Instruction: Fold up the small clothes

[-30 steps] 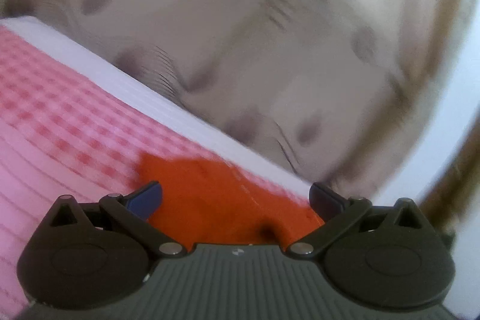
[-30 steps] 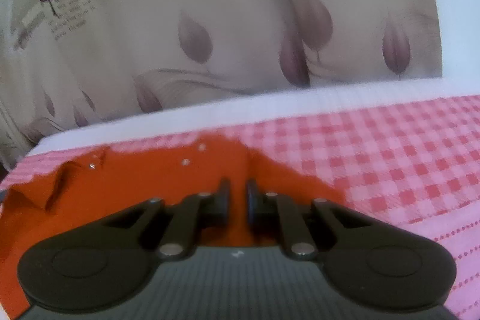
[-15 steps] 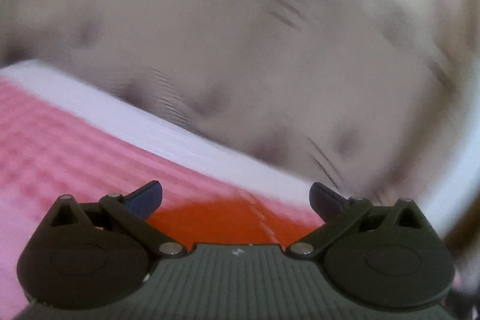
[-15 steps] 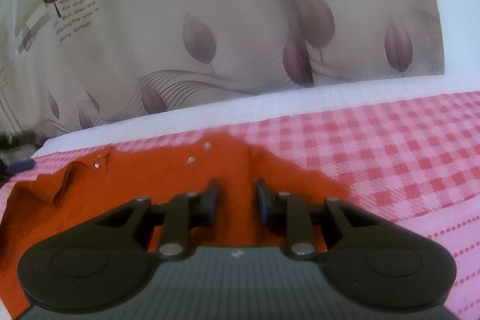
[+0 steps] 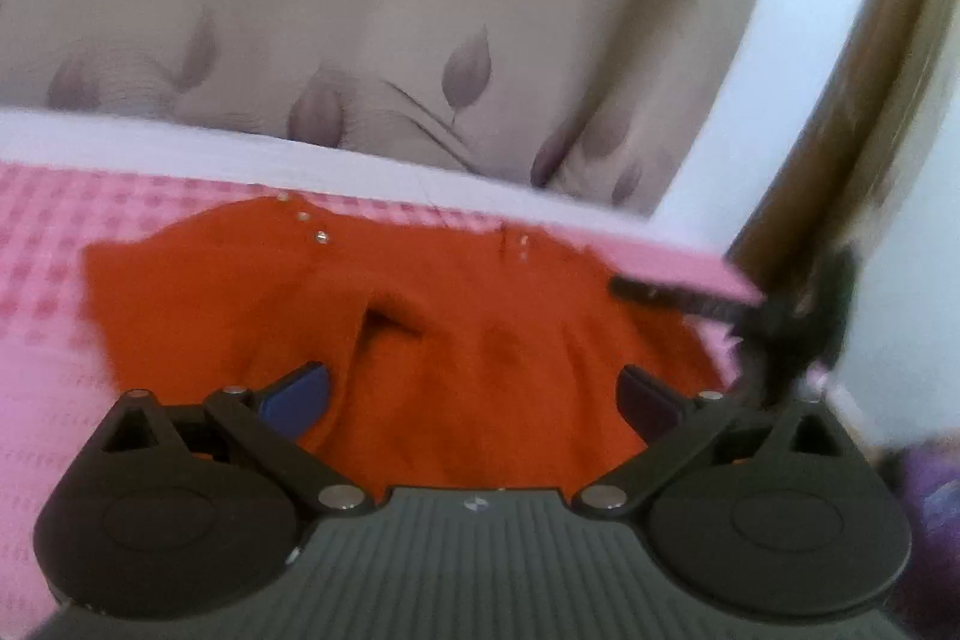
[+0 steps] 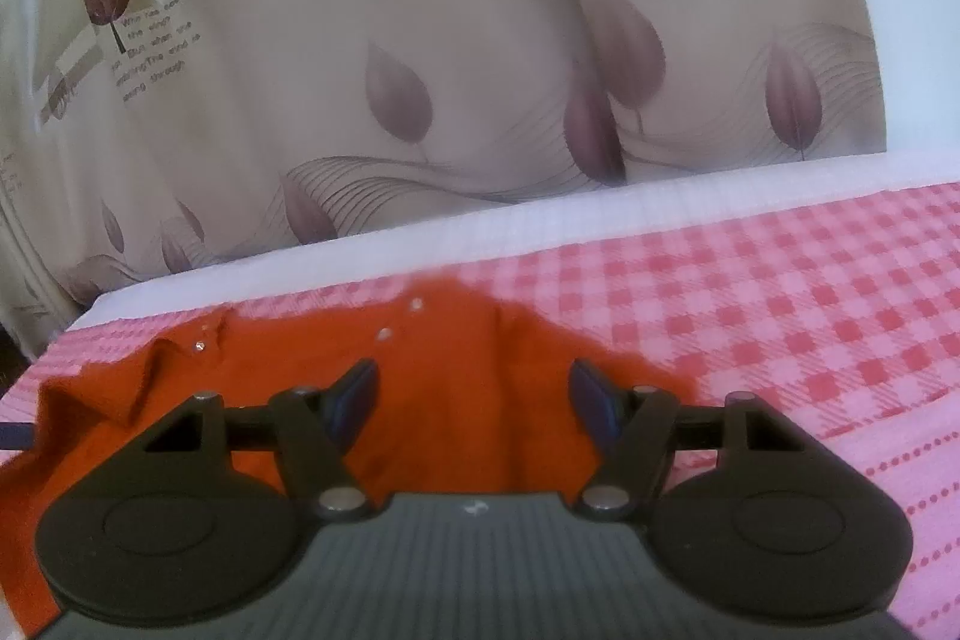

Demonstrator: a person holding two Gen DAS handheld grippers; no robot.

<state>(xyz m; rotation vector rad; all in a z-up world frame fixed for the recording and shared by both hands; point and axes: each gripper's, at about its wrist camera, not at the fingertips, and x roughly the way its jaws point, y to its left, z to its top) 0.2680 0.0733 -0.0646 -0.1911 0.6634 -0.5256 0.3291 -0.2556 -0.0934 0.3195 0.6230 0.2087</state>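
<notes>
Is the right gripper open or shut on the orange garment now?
Open, and opening: the right gripper pads stand apart above the orange garment, pinching no cloth.

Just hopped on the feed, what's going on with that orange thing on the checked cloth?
A person with a gripper in each hand is folding a small orange garment that lies on a pink checked cloth. The right gripper is opening its jaws above the garment, pads clear of the fabric. The left gripper is open over the garment too, holding nothing. The garment is rumpled, with a raised crease near its middle, so the fold is not finished.
</notes>
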